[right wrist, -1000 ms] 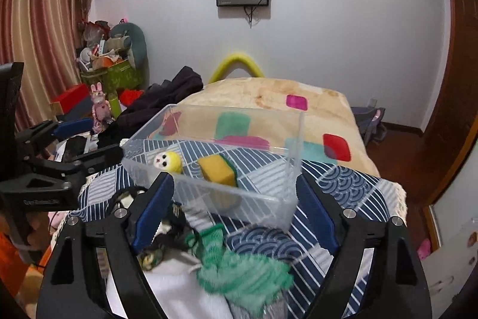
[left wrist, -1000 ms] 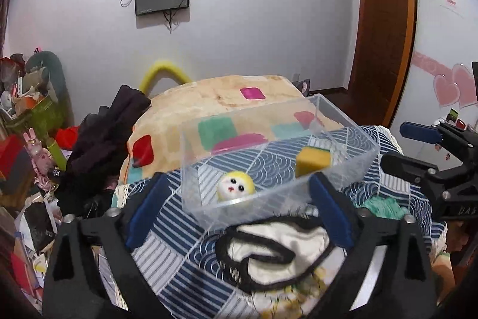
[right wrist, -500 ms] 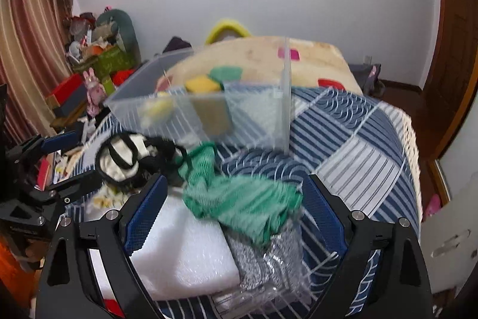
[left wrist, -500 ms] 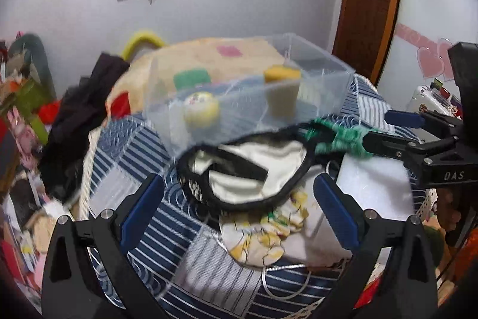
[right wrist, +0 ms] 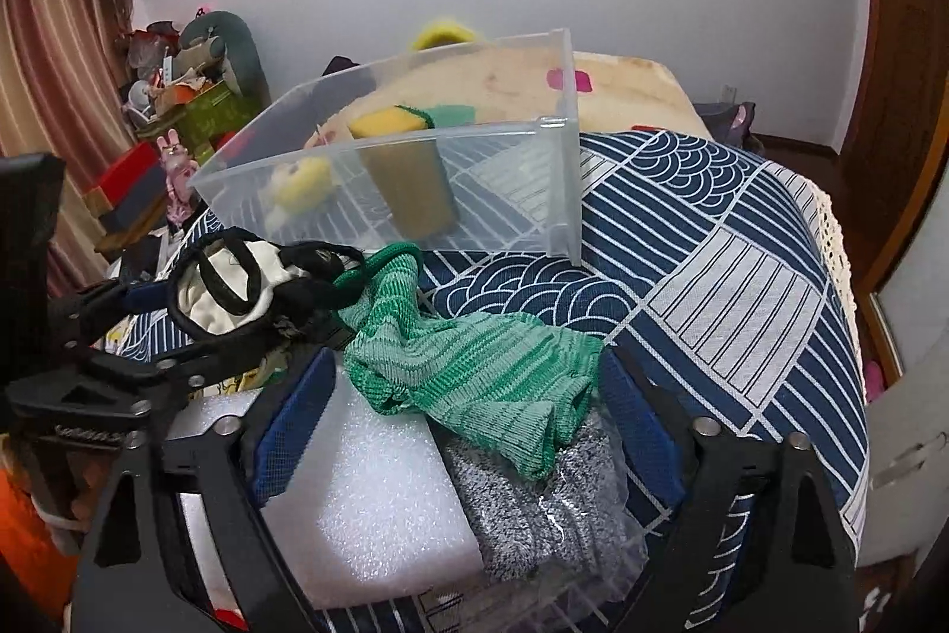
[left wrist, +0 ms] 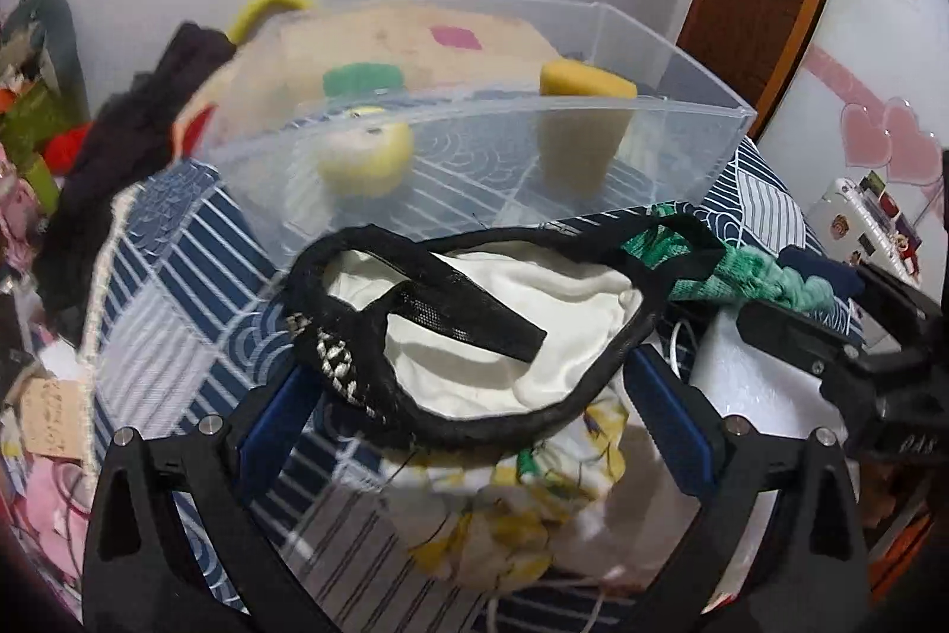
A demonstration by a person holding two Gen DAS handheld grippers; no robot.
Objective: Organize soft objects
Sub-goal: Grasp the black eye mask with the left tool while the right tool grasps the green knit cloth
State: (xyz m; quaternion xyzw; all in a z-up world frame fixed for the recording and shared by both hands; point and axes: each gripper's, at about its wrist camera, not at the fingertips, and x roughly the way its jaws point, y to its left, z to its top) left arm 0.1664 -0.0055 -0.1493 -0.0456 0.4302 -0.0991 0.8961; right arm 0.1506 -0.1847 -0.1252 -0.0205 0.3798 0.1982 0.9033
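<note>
Both tongs have come down from a raised position above the clear bin to the pile of soft items at the near edge of the bed. A second ago the views looked into the bin from above; now they sit low, level with its front wall.

The left tongs stand open, jaws wide either side of the black-rimmed white pouch, which lies on a floral cloth just in front of the bin. Contact with the pouch cannot be confirmed.

The right tongs also stand open, straddling the green knit cloth. That cloth lies across a white foam block and a grey cloth, near the bed's front edge.

Inside the bin: a yellow plush ball and a yellow sponge, the sponge upright.

Judgement: two items are stowed; the descent indicates the next pick-ups are being lined up, the pouch on the left and the green cloth on the right. Neither is gripped yet.
</note>
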